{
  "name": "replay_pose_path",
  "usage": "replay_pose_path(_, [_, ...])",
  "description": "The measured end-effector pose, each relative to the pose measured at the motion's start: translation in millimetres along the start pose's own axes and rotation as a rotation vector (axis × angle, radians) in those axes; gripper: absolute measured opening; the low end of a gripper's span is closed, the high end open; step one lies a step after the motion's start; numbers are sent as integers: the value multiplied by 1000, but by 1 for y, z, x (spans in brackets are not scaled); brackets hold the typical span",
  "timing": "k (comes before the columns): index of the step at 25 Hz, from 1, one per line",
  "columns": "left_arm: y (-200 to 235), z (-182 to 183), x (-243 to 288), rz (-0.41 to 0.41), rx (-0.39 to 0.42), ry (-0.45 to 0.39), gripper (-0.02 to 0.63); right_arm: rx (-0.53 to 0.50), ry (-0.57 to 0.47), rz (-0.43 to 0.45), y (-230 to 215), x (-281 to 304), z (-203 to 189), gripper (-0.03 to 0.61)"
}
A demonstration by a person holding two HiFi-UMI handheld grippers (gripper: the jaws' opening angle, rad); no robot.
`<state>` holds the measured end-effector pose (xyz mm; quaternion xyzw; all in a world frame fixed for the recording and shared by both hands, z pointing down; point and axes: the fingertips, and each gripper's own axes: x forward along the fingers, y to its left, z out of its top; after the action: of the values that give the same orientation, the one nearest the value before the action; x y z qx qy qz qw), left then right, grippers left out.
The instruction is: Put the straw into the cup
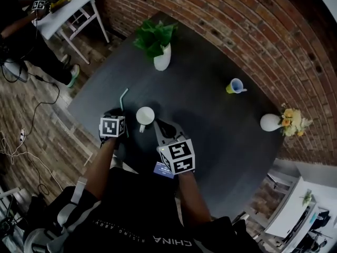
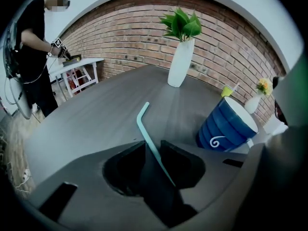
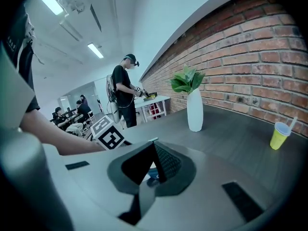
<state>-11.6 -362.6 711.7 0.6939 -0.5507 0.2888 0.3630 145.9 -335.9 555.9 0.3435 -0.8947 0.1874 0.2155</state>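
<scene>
While left gripper (image 2: 153, 147) clamps the straw (image 2: 144, 130), its length pointing away, tip bent right, right gripper (image 3: 154, 149) closed beside cup (image 1: 145, 115)

Red-brown brick wall (image 1: 237, 30) curves round far side of dark grey table (image 1: 210, 104); plain white wall (image 3: 159, 23) above brick. Floor (image 1: 31, 136) plank-patterned, cables (image 1: 55, 86) trailing off table's left edge. White side table (image 1: 79, 4) by brick at far left (cross-braced legs). Second white table (image 1: 289, 207) beyond near-right edge. Ceiling strip lights (image 3: 95, 50) lit.
</scene>
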Motion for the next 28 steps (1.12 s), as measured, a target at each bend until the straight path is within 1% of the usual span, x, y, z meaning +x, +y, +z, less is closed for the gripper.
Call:
replay_pose_path(2, [0,-1,3,19,0,-5,98,6,-1,9,-6,-1,0,6])
replay_pose_path(7, [7,-7,5,72,58,38,94,19,-8,25,-15,-1,-1,6])
replay_pose_path(10, [9,-9,7,61,59,45,81,23,-11,29,-17,1,-2,6])
replay_pose_path(14, [13,-8,6,25,52,56,41,24,-13,25,-18,2,0,6])
replay_pose_path(18, [11,-8,3,-26,104,69,31,17,-15,10,-17,1,2,6])
replay_pose_path(21, [7,-6,4,-74,128,47,29,11,-14,-3,-14,1,3,6])
replay_pose_path(25, [10,-3,-4,-101,157,29,29,4,-13,-18,-8,2,6,6])
replay_pose_path(28, [0,9,-16,-167,195,-9,29,-1,-13,-23,0,4,9,6])
